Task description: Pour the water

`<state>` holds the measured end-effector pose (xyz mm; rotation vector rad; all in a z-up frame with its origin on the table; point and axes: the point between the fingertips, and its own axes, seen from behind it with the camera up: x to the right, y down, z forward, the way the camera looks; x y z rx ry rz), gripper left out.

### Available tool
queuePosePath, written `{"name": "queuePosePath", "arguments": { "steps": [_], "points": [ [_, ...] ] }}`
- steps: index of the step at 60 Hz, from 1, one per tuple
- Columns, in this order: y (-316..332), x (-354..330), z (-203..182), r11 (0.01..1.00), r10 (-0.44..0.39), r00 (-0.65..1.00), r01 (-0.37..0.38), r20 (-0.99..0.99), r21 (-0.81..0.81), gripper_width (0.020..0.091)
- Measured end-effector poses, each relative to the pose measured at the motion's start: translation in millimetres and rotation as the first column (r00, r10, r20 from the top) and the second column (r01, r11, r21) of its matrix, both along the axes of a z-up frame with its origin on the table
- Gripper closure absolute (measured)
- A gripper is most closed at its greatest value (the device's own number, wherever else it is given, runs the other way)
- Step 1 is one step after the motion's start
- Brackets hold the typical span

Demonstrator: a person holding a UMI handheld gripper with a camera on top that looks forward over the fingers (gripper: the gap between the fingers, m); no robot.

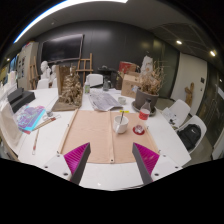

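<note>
A tan mat [98, 133] lies on the white table [110, 172] ahead of my gripper [112, 160]. A white cup [120, 124] stands on the mat's far right part, well beyond the fingers. Just past it, to the right, a small red-topped item [144, 115] sits on the table. My fingers [80, 162] stand wide apart above the near table edge, their magenta pads showing, with only bare mat and table between them. The gripper is open and holds nothing.
Papers and a blue-purple item [30, 120] lie on the table's left side. A wooden model [72, 92] and cardboard boxes [130, 82] stand at the far end. White chairs [185, 128] ring the right side. A dark wall is behind.
</note>
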<state>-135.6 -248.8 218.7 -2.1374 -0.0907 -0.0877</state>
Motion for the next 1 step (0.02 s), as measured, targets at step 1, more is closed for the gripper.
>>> {"name": "queuePosePath", "arguments": {
  "steps": [1],
  "points": [
    [-0.8, -0.6, -0.5, 1.0, 0.0, 1.0, 0.0, 0.0, -0.002, 0.0248]
  ]
}}
